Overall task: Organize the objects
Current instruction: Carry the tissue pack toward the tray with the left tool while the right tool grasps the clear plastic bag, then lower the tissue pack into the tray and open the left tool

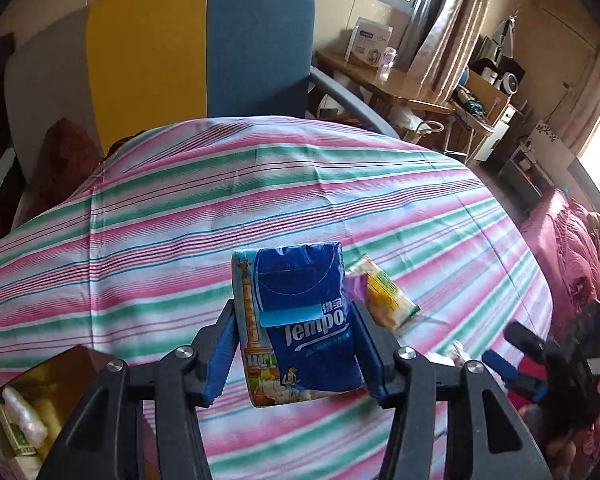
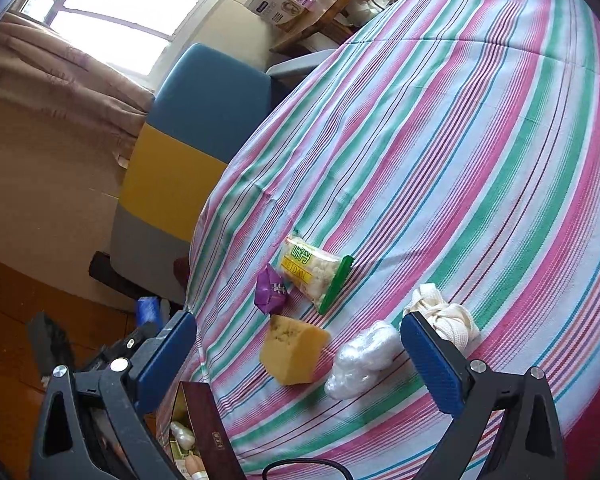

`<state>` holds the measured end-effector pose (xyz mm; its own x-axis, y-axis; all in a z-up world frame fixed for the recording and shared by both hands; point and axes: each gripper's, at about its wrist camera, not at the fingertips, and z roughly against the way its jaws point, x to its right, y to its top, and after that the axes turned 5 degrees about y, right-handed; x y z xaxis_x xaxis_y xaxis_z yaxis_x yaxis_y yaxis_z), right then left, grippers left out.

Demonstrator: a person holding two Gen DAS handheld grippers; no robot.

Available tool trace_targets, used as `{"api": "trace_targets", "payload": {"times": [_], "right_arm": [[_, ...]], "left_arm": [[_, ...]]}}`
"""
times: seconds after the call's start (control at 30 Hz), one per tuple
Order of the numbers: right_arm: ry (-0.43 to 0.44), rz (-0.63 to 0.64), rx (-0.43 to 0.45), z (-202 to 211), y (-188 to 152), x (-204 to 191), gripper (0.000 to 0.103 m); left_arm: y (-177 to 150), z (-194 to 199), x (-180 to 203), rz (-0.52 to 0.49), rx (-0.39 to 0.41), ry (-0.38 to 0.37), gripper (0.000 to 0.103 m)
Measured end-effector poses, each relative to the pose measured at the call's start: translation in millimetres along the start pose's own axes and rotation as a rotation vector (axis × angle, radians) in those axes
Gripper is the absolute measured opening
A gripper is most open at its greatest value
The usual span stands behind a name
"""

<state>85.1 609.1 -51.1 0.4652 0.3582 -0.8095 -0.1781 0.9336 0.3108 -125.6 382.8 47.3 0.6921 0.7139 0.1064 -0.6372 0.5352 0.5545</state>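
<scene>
My left claw (image 1: 294,354) is clenched on a blue tissue pack (image 1: 300,320), held off the striped surface (image 1: 180,208); at its lower left sits an open box (image 1: 40,396) with small things inside; behind the pack lies a yellow-green snack bag (image 1: 388,296). My right claw (image 2: 300,360) is released, nothing between its pads; just under it the box (image 2: 204,432) stands at the surface's edge; ahead lie a yellow sponge (image 2: 294,354), a clear plastic wad (image 2: 362,360) beside it and a white cloth bundle (image 2: 448,316) near my right pad; further on, a purple wrapper (image 2: 272,288) touches the snack bag (image 2: 314,270); beyond the edge stands a blue, yellow and grey chair (image 2: 188,136).
</scene>
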Motion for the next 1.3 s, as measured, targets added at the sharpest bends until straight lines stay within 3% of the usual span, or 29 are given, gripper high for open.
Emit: {"api": "trace_targets", "payload": {"times": [0.27, 0.47, 0.53, 0.83, 0.93, 1.0, 1.07, 1.3], "right_arm": [[-0.085, 0.051, 0.044, 8, 0, -4, 0.102], [-0.164, 0.151, -0.029, -7, -6, -16, 0.079], [-0.210, 0.183, -0.077, -17, -11, -19, 0.074], [-0.450, 0.330, -0.250, -59, -31, -21, 0.073], [-0.500, 0.367, -0.285, -68, -35, -19, 0.059], [-0.528, 0.383, -0.327, -75, -39, -15, 0.041], [-0.575, 0.427, -0.332, -79, -43, -16, 0.033], [-0.619, 0.493, -0.342, -78, -47, -19, 0.032]], "left_arm": [[-73, 88, -16, -0.051, 0.082, -0.067, 0.054], [-122, 130, -46, -0.012, 0.140, -0.080, 0.055], [-138, 137, -57, -0.002, 0.147, -0.067, 0.055], [-201, 146, -106, 0.108, 0.156, -0.024, 0.055], [-218, 153, -125, 0.156, 0.164, -0.022, 0.055], [-229, 157, -136, 0.190, 0.167, -0.001, 0.055], [-239, 161, -150, 0.236, 0.170, 0.015, 0.055], [-267, 176, -193, 0.398, 0.205, 0.093, 0.055]]}}
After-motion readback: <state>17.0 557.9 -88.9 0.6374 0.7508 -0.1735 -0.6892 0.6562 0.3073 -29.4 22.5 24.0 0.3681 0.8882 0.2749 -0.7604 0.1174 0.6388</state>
